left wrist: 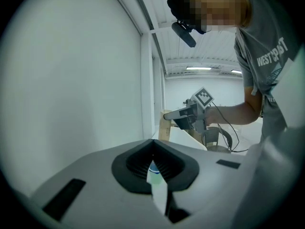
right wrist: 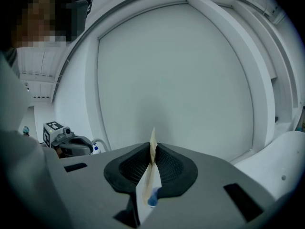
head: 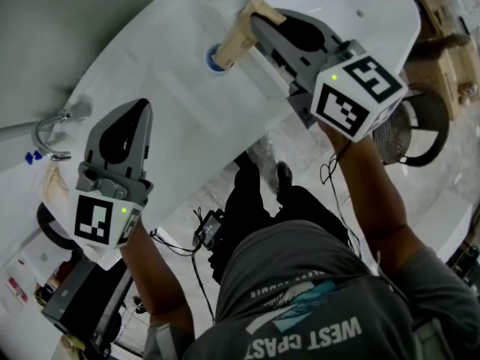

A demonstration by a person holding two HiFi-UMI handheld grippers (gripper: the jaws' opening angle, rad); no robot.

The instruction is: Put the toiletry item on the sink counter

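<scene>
1. The toiletry item (head: 238, 36) looks to us like a flat tan tube with a blue cap (head: 216, 57) at one end.
2. In the right gripper view the tube (right wrist: 152, 149) shows edge-on as a thin tan strip that rises just past the fingertips, with the cap (right wrist: 152, 200) low in the gap beneath.
3. The right gripper (head: 259, 19) has its jaws nearly together and pinches the tube's flat end between the ribbed pads.
4. In the head view the tube slants down and to the left from that grip, its cap end over the white sink counter (head: 172, 103). We cannot tell whether the cap touches the surface.
5. The left gripper (head: 141, 107) has its fingertips together and holds nothing. It sits over the counter near the faucet (head: 49, 130), well apart from the tube.
6. We can make out no print on the tube itself.
7. The writing we can read is "WEST COAST" on the person's grey shirt (head: 315, 306), upside down in the head view.
8. Each gripper carries a cube with black-and-white square markers: the right cube (head: 358, 96) and the left cube (head: 101, 220).
</scene>
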